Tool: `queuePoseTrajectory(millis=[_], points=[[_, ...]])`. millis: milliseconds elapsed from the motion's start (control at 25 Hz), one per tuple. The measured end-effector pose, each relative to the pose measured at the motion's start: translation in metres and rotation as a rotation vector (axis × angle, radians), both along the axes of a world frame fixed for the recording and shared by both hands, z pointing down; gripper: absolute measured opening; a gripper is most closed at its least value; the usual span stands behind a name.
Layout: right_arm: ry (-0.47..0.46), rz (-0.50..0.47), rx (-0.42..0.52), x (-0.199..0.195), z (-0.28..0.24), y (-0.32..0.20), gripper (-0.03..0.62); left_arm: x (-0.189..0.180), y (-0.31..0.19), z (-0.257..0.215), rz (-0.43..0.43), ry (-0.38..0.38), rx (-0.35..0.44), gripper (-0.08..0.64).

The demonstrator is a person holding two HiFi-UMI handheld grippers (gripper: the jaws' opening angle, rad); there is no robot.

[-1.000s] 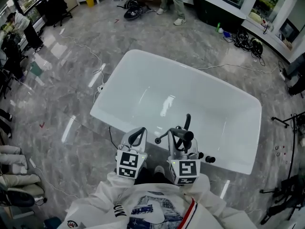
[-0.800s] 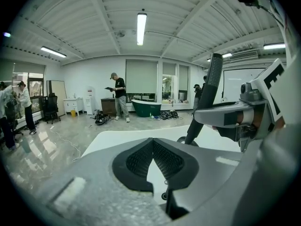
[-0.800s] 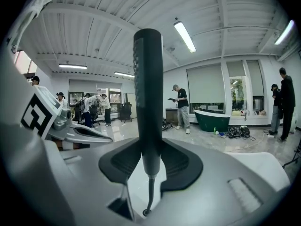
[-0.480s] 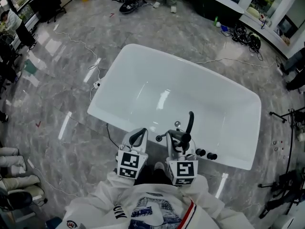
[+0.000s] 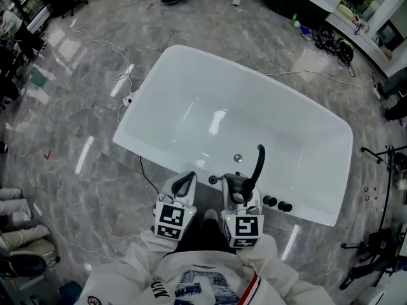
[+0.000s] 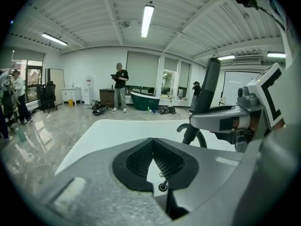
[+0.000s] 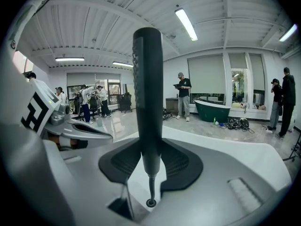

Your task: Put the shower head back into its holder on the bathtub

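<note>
The jaws of the right gripper (image 7: 149, 160) are pinched on the shower head (image 7: 147, 88), a slim dark wand with a rounded top and a ribbed strip along one edge. It is held near its lower end and stands upright between the jaws, toward 12 o'clock. A thin stem runs down from its base, toward 6 o'clock, between the pads.

In the head view the shower head (image 5: 257, 162) is seen rising from the right gripper (image 5: 240, 186) toward 1 o'clock, with a slight bend, over the near rim of the white bathtub (image 5: 137, 116). A round drain (image 5: 237, 158) is seen in the tub floor at 9 o'clock from the wand. Two black knobs (image 5: 277, 204) sit on the rim at 4 o'clock from the right jaws.

The jaws of the left gripper (image 6: 153, 145) are pressed together at the tips, with nothing between them. The left gripper (image 5: 183, 184) is held at 9 o'clock from the right one, close beside it, above the tub's near edge.

A grey marbled floor (image 5: 76, 107) surrounds the tub.
</note>
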State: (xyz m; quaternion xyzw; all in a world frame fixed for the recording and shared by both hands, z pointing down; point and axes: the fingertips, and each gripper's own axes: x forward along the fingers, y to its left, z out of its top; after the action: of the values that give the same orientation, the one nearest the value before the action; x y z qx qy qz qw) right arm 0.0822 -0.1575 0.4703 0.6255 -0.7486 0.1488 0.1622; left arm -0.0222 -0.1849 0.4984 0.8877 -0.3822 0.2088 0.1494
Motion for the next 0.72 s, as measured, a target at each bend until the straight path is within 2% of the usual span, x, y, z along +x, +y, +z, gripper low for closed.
queuePoseTrajectory(millis=[360,720], points=[[-0.005,-0.007,-0.048,-0.008,0.036,0.002,0.137,-0.005,0.006,0.034,-0.006,-0.014,-0.040,0.002],[-0.009,-0.011,-0.073,-0.014,0.057,0.001,0.137,-0.001,0.009,0.056,0.001,0.020,-0.034,0.002]])
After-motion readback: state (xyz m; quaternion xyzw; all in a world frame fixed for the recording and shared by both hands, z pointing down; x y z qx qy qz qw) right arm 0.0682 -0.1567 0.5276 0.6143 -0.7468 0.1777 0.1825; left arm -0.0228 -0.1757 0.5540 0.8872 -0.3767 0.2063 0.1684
